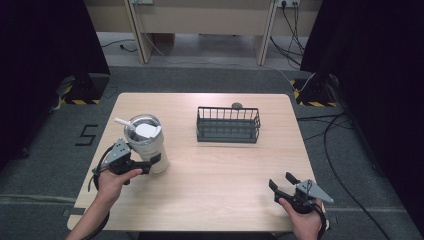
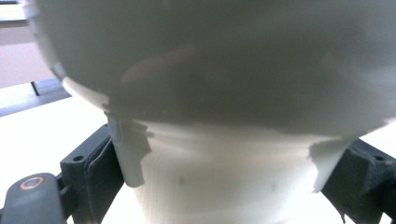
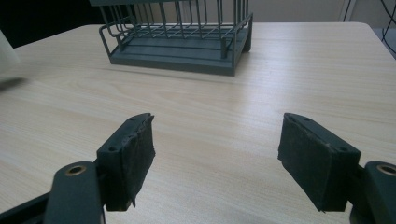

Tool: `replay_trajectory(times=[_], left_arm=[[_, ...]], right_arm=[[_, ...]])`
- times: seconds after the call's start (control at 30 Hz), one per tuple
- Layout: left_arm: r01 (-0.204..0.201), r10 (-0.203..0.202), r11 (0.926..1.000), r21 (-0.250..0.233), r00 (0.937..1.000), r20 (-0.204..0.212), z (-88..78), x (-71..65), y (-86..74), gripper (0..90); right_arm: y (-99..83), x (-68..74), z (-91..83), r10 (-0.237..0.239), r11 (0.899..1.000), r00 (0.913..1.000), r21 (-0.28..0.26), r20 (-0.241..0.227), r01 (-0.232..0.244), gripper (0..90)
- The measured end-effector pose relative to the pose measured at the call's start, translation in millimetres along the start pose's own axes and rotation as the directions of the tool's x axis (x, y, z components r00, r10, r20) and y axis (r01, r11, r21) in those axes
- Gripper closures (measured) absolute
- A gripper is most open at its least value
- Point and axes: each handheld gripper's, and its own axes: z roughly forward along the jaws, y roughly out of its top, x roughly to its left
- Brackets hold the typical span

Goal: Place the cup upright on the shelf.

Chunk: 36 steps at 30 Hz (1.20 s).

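Observation:
A white tumbler with a clear lid and a white straw stands at the table's left and leans slightly. My left gripper is shut on its lower body, one jaw on each side. In the left gripper view the tumbler sits very close, with both black jaws pressed against its narrow base. My right gripper hovers near the table's front right corner. Its jaws are spread wide with nothing between them, as the right gripper view also shows.
A dark grey wire basket stands at the back middle of the wooden table, seen ahead of the right gripper. A small dark round object lies behind it. Cables run over the floor at right.

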Motion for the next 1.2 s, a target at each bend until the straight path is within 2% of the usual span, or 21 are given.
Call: replay_trajectory(times=[0.33, 1.2], left_arm=[[-0.015, 0.015, 0.9998, -0.010, 0.9999, 0.007, 7.6, -3.2, 10.0, 10.8], [-0.014, 0.015, 0.9995, -0.029, 0.9993, 0.035, 29.5, -3.7, 30.0, 10.8]], right_arm=[[0.0, -0.1, -0.3, 0.003, 1.000, 1.0000, 0.000, 0.000, -0.003, 27.0], [0.0, -0.2, -0.3, 0.005, 1.000, 1.0000, -0.002, -0.001, -0.005, 27.0]])
